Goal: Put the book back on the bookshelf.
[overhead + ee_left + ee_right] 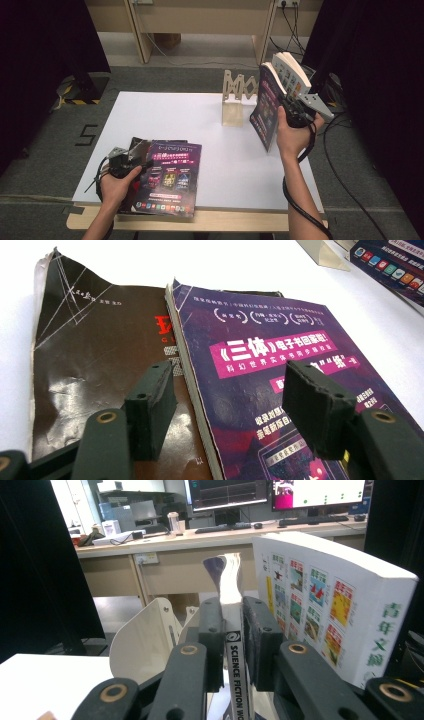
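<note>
Purple magazine [266,107] upright beside wooden bookend [239,97].

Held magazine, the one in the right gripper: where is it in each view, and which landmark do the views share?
High view: held magazine right of centre, upright above the table's right edge.
Left gripper view: top right corner, far off.
Right gripper view: centre, its spine clamped in the right gripper.
Shared landmark: wooden stand.
</note>
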A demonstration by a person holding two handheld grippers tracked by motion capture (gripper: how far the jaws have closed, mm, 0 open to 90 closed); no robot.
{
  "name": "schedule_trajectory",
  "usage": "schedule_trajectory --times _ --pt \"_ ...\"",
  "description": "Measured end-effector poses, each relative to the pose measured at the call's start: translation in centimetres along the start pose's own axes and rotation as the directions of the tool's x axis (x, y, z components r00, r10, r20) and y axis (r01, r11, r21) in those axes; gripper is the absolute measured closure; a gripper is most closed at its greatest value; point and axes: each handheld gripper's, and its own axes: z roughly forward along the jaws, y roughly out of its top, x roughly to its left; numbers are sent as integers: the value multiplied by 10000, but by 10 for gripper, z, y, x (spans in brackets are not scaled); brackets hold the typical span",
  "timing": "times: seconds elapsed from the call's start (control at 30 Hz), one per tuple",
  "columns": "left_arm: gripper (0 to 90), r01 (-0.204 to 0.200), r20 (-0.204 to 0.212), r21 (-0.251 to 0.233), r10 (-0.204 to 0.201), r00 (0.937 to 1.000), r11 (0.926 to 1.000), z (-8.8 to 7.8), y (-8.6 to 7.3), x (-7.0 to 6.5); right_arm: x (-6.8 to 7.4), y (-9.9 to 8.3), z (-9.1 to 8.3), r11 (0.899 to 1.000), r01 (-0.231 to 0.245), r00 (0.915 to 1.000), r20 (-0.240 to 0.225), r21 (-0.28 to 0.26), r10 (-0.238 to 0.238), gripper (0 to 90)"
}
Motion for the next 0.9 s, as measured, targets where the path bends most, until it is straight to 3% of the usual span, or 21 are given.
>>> schedule_trajectory --times 0.2,0.57,0.9 --pt "368 -4 7 11 4 10000 10000 0 0 0 -1 -1 -4 9996 167 9999 33 233 -168 779" --pt "368 15 11 1 -15 10000 10000 0 0 0 -5 -4 1 9972 57 10000 60 749 -62 754" --pt "368 11 3 -9 -11 10000 10000 -1 0 0 -3 0 7 9941 506 9975 433 964 -550 719"
